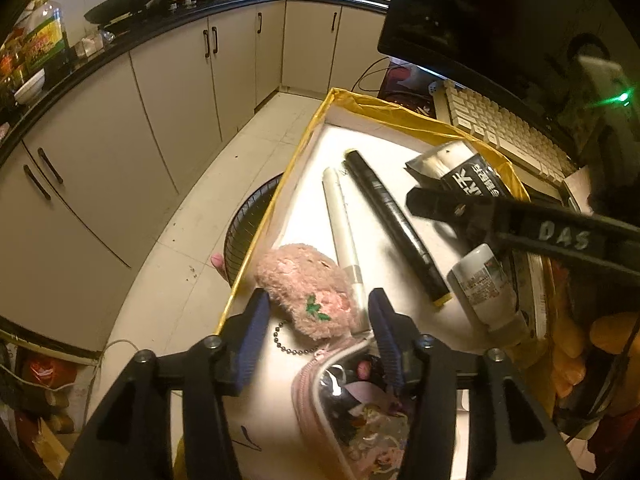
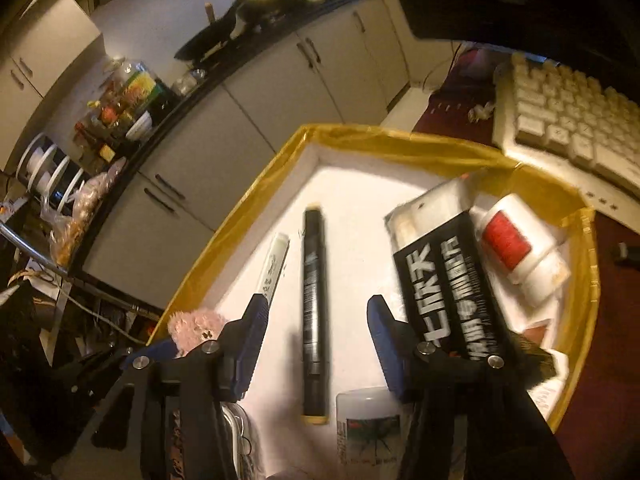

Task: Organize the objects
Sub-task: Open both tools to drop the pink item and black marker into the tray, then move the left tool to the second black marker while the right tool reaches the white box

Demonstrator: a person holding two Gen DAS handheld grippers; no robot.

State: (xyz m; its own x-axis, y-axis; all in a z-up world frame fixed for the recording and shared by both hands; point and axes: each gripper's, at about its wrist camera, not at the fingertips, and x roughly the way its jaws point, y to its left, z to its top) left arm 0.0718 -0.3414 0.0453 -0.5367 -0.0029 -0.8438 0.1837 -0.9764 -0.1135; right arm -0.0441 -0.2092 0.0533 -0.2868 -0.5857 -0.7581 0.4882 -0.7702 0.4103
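A white tray with a yellow rim (image 1: 320, 116) (image 2: 240, 196) holds a black marker (image 1: 394, 218) (image 2: 314, 312), a white marker (image 1: 344, 236) (image 2: 274, 266), a black packet (image 1: 476, 184) (image 2: 452, 292), a small white bottle (image 1: 484, 284) (image 2: 370, 432) and a red-labelled bottle (image 2: 516, 244). My left gripper (image 1: 316, 332) is open around a pink plush charm (image 1: 308, 292) on a pink pouch (image 1: 352, 412). My right gripper (image 2: 316, 328) is open above the black marker; its finger (image 1: 440, 204) crosses the left wrist view.
A beige keyboard (image 1: 508, 128) (image 2: 568, 124) and a dark monitor (image 1: 492, 16) stand behind the tray. Kitchen cabinets (image 1: 168, 92) and a cluttered counter (image 2: 132, 96) run along the left. A fan grille (image 1: 252, 224) sits on the floor beside the tray.
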